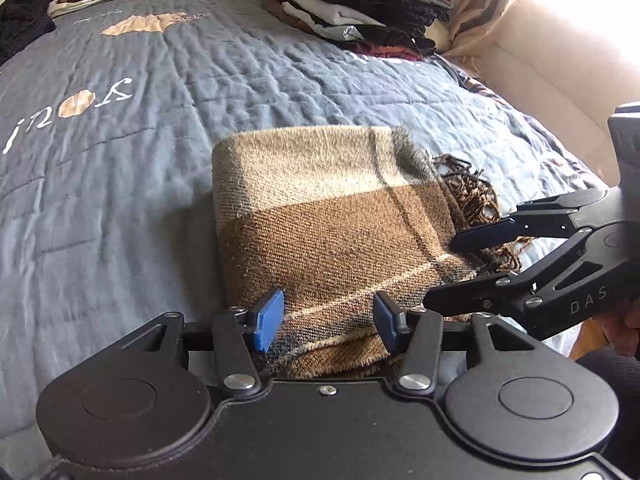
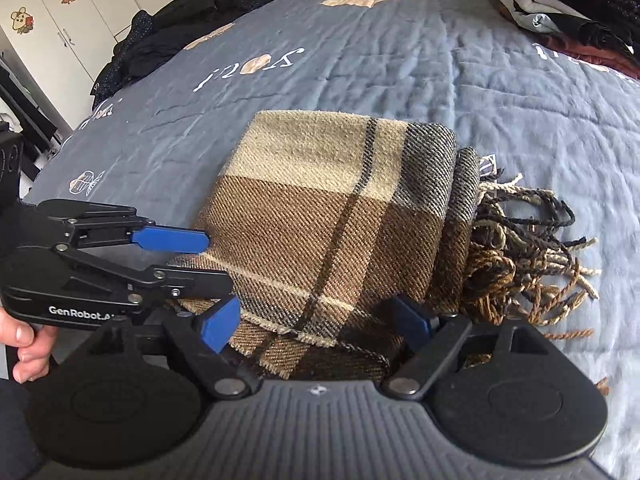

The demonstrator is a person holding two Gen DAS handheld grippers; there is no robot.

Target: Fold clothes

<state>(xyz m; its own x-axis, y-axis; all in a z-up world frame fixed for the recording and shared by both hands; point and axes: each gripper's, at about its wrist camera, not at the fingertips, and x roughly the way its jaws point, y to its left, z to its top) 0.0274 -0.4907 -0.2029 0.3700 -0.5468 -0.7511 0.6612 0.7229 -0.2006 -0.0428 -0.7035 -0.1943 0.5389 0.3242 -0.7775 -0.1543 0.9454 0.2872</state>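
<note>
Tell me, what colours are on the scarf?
Tan, brown and grey checks with dark stripes on the scarf; clearest in the right wrist view.

A bed fills most of both views, covered by a quilted grey-blue bedspread [image 1: 248,72] printed with white lettering and tan shapes. At far left stands a white wardrobe [image 2: 60,20] with cartoon stickers on its doors. At far right a beige curtain [image 1: 484,4] hangs beside bright window light [image 1: 592,12].
</note>
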